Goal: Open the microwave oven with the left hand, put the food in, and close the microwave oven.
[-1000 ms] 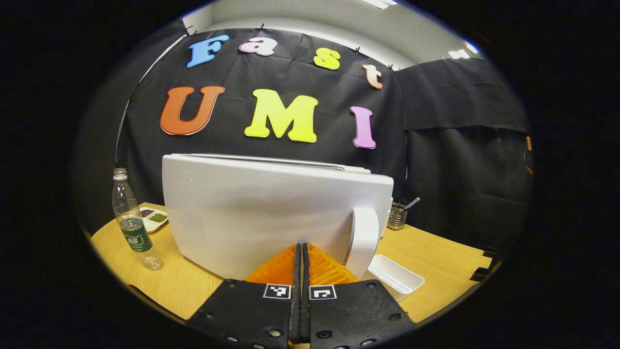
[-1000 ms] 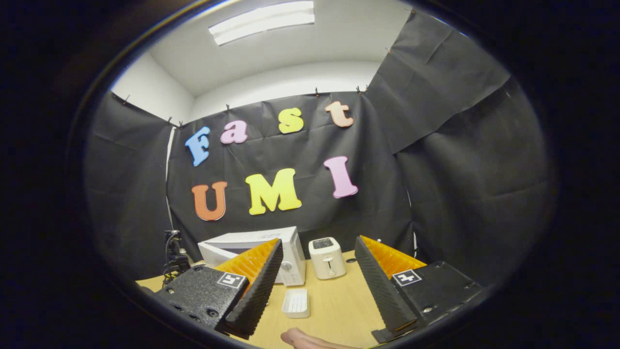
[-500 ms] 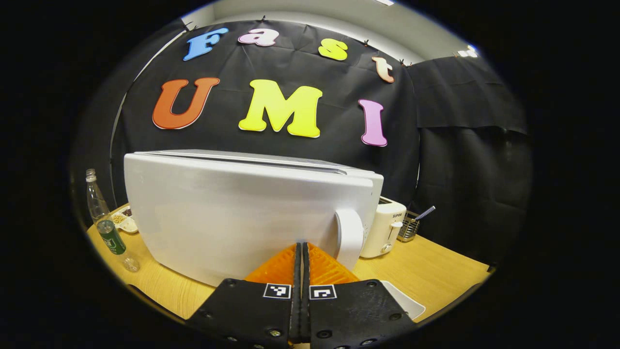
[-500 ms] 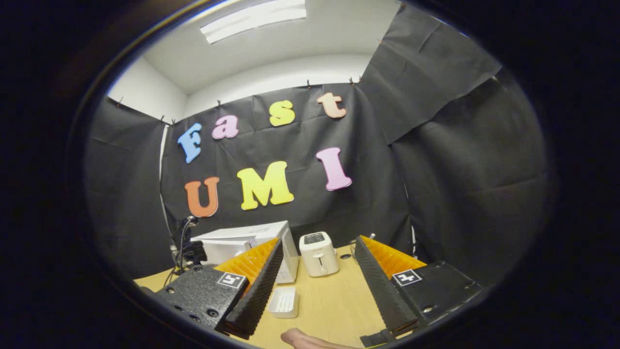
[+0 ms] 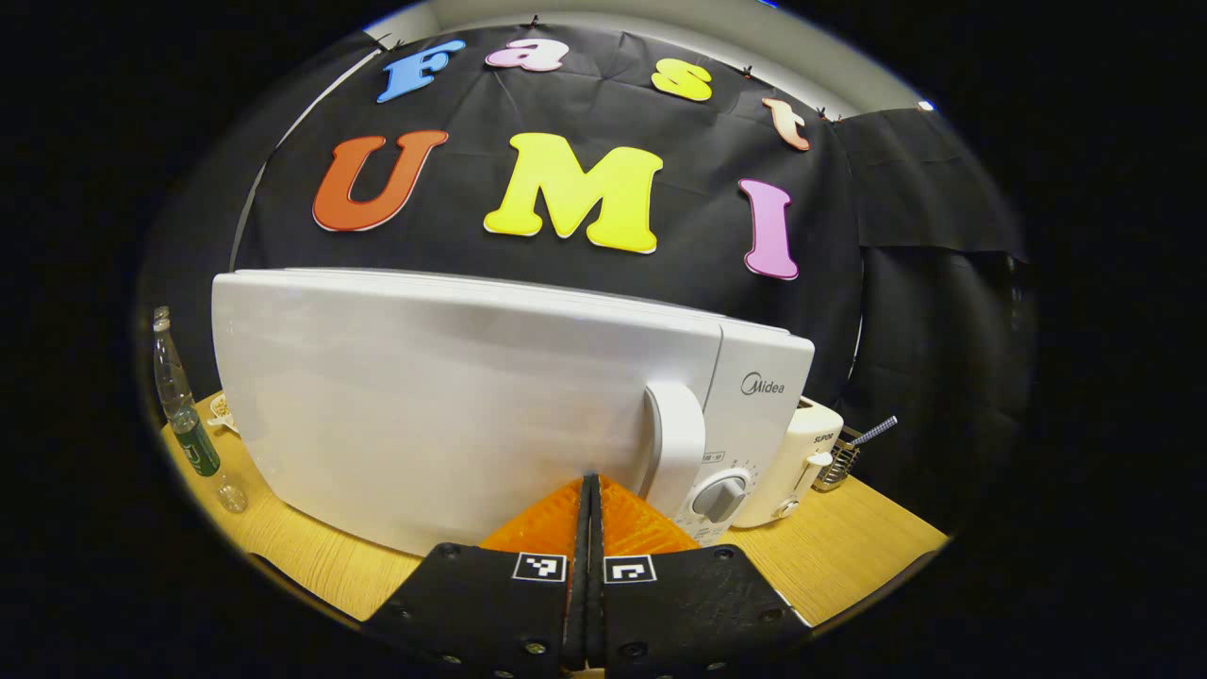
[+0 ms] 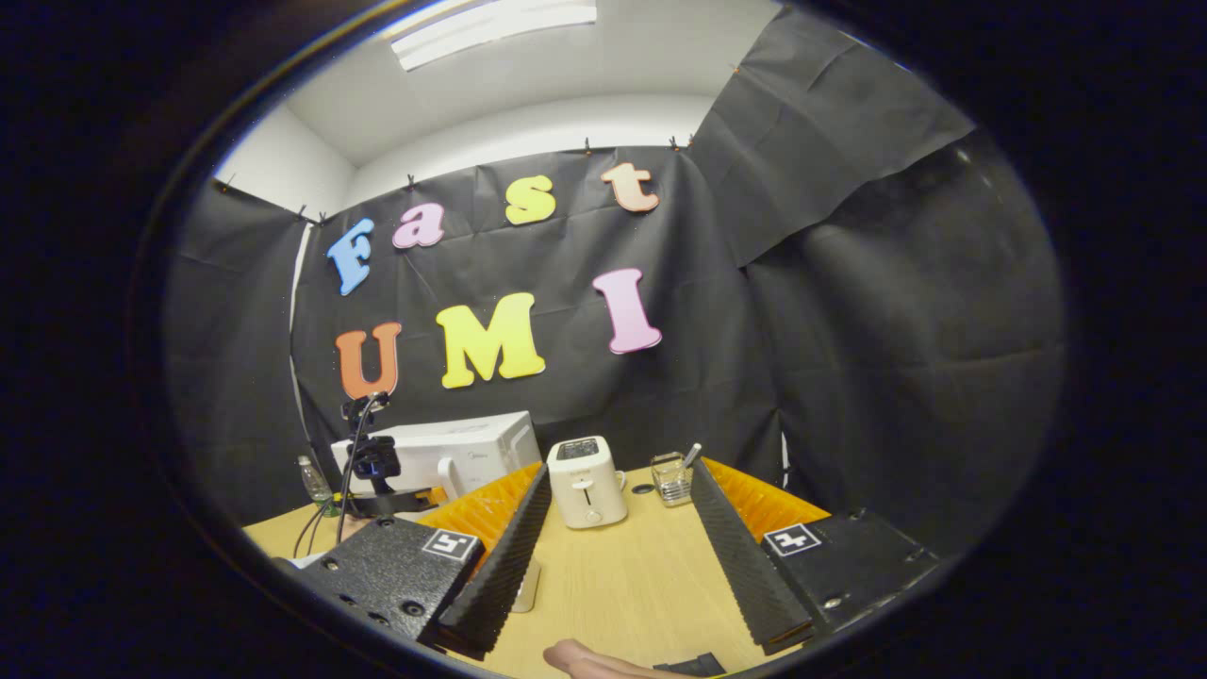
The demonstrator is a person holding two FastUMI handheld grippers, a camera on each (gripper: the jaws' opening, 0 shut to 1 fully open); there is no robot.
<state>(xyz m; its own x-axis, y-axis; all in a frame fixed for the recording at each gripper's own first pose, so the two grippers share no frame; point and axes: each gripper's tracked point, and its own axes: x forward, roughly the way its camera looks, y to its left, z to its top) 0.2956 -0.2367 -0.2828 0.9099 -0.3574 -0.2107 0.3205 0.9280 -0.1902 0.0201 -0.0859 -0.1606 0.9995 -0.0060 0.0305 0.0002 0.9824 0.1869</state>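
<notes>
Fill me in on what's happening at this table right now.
A person holds a hand-held gripper in each hand and is working on a white microwave. The left hand-held gripper, fingers closed together, sits right up against the microwave door beside its handle, and the door looks shut or nearly so. The right hand-held gripper hangs open and empty over the table, back from the toaster.
</notes>
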